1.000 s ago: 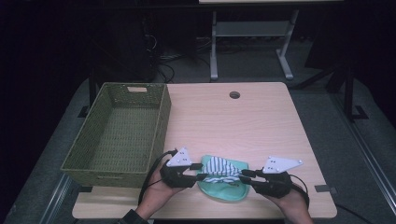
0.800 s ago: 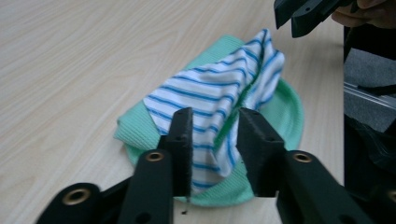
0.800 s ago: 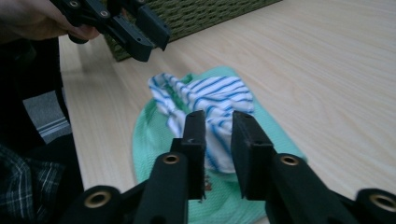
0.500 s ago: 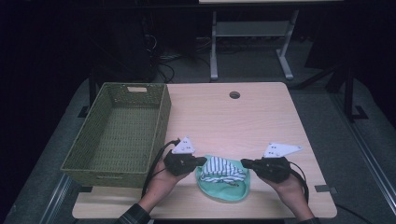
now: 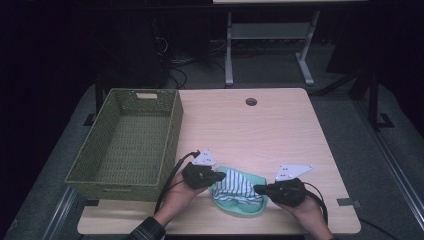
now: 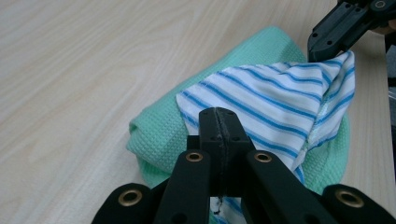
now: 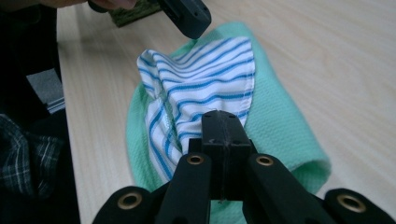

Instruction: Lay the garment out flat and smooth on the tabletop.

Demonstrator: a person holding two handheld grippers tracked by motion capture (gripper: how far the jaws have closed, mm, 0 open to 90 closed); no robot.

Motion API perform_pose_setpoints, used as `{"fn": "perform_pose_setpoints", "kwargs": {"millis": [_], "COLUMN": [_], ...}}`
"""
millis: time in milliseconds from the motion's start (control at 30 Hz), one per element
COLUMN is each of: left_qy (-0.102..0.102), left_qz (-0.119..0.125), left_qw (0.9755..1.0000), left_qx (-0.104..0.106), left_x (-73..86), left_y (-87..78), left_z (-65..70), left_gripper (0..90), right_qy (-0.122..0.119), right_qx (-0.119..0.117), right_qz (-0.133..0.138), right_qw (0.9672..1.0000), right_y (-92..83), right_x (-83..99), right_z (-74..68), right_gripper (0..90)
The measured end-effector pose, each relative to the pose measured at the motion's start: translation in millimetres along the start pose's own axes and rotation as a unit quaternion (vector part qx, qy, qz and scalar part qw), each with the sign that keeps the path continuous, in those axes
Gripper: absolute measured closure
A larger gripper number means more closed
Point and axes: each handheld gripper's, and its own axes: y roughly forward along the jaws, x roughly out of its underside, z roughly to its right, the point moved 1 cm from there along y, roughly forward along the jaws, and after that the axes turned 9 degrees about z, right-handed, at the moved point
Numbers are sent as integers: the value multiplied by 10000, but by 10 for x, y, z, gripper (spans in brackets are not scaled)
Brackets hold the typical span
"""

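Pinching the striped cloth [image 5: 240,183] at opposite ends: left gripper [image 5: 220,176]; right gripper [image 5: 258,189]; both clamped.

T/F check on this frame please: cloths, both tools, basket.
1. The striped cloth lies on the green cloth. True.
2. The left tool is shut on the striped cloth. True.
3. The right tool stands wide open above the table. False: it is shut on the striped cloth's other end.
4. The striped cloth is inside the basket. False: it lies on the table beside the basket.
5. The basket holds nothing. True.
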Motion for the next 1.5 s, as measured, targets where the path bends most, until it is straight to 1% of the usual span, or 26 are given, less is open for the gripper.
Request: {"fn": "perform_pose_setpoints", "kwargs": {"millis": [67,133,233,267,367,433,467,500,533,733,767,833,867,933,967,1000,1033,1067,1100,1167,1200,1233,1267,1367,1433,1500], "left_qy": [-60,-47,75,77,116,215,206,245,170,222,259,239,182,136,160,154,82,66,58,41,40,60,18,54,59,86], "left_qz": [-24,-86,-218,-240,-348,-502,-546,-590,-532,-562,-592,-531,-493,-390,-404,-325,-263,-264,-262,-165,-123,-112,-91,-38,10,16], "left_qw": [10000,9999,9997,9997,9993,9985,9983,9980,9984,9982,9979,9983,9986,9991,9990,9993,9996,9996,9996,9999,9999,9999,10000,10000,10000,10000], "left_qx": [27,33,35,32,15,13,7,7,-2,-11,9,11,20,26,37,41,26,11,24,16,6,-12,-11,-21,-7,24], "left_x": [31,57,79,83,109,134,149,159,163,152,141,126,116,85,70,48,32,12,-4,-55,-75,-94,-111,-177,-230,-281], "left_y": [23,45,76,89,134,158,178,187,197,184,168,151,141,115,101,84,77,70,64,58,59,60,72,115,154,205], "left_z": [17,39,59,67,79,70,70,61,63,60,54,54,56,55,47,34,32,21,11,-12,-18,-30,-32,-44,-51,-60], "left_gripper": [894,895,894,895,894,894,894,894,894,894,893,889,887,887,885,884,884,884,884,884,884,884,884,885,885,885], "right_qy": [16,41,74,83,9,-20,-36,-73,-91,-136,-136,-145,-133,-97,-118,-125,-121,-144,-130,-170,-137,-187,-204,-187,-247,-235], "right_qx": [-26,-73,-110,-119,-77,-82,-60,-53,-41,-39,-31,-32,-26,-7,-6,21,59,93,131,202,248,281,315,411,437,489], "right_qz": [-46,-129,-241,-297,-497,-555,-592,-572,-586,-597,-587,-519,-477,-368,-302,-269,-240,-201,-160,-99,-77,-64,-50,-46,-13,11], "right_qw": [10000,9999,9996,9995,9987,9984,9982,9983,9982,9981,9982,9985,9988,9993,9995,9996,9996,9997,9997,9996,9996,9994,9993,9990,9987,9985], "right_y": [8,29,60,70,118,149,159,166,167,164,158,136,123,83,68,58,40,29,19,7,7,12,21,52,77,99], "right_x": [35,74,136,157,211,236,242,244,241,225,219,200,187,153,137,125,100,80,58,14,-6,-23,-38,-84,-105,-123], "right_z": [-18,-30,-49,-52,-71,-87,-98,-106,-112,-115,-117,-111,-111,-111,-102,-99,-90,-75,-65,-30,-19,1,18,58,88,105], "right_gripper": [895,895,895,895,895,896,896,896,896,895,895,895,896,896,896,895,896,896,896,896,896,896,896,896,896,896]}}
